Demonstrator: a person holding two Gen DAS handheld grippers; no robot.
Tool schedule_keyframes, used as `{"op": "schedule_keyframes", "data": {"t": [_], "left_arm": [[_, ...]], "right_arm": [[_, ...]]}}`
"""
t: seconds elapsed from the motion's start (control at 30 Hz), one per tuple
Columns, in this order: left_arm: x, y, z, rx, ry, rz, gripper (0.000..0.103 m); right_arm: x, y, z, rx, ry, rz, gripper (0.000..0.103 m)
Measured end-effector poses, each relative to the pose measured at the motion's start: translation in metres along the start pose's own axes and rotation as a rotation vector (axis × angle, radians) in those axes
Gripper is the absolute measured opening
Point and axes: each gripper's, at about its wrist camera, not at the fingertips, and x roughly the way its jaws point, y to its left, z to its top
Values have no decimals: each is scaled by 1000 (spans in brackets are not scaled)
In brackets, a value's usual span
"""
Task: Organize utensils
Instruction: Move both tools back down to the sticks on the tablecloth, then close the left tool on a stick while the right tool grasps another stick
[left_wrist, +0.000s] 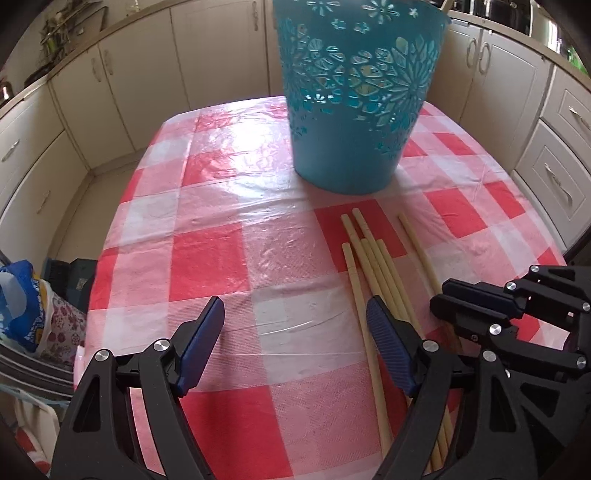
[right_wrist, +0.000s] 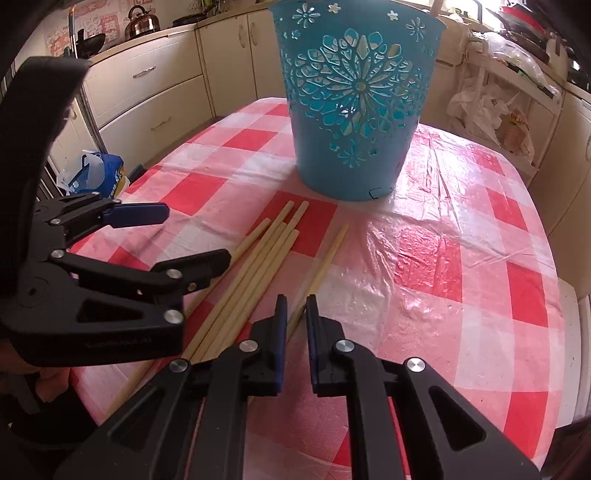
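Observation:
Several pale wooden chopsticks (left_wrist: 373, 266) lie side by side on the red-and-white checked tablecloth (left_wrist: 221, 236), in front of a tall teal cut-out basket (left_wrist: 354, 96). My left gripper (left_wrist: 295, 325) is open and empty just above the cloth, with its right finger over the chopsticks. My right gripper (left_wrist: 443, 299) is narrowly open around one separate chopstick (right_wrist: 325, 266), which runs between its pads (right_wrist: 280, 314). The bundle (right_wrist: 258, 258), the basket (right_wrist: 354, 99) and my left gripper (right_wrist: 192, 236) also show in the right wrist view.
Cream kitchen cabinets (left_wrist: 122, 96) surround the table. A blue-and-white bag (left_wrist: 22, 299) sits off the table's left edge. Plastic bags (right_wrist: 491, 114) hang on a rack at the right. A kettle (right_wrist: 142, 22) stands on the far counter.

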Motion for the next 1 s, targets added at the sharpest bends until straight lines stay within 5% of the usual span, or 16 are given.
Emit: {"op": "schedule_keyframes", "data": {"t": [0.23,0.3,0.37,0.47,0.63,0.8,0.83,0.9,1.0], "left_arm": [[2,-2,2,18,11,0,66],[0,-6,3,30,11,-13,57],[-1,-10,4,47,6,-29,33],[-2,-14,6,55,11,-57,10],[-3,-17,5,49,22,-65,9],[1,-16,8,55,24,-40,21],[0,-15,8,55,21,-42,20],[-1,-14,7,54,15,-48,9],[-3,-13,6,51,13,-48,7]], "right_arm": [[-2,-9,1,-2,24,8,11],[1,-11,4,7,21,11,11],[2,-11,5,13,16,17,11],[0,-10,4,2,19,31,11],[0,-13,6,8,40,33,14],[6,-9,10,-9,26,23,18],[5,-8,10,-15,21,21,11],[4,-9,8,-18,20,31,7],[1,-9,6,-23,35,43,7]]}}
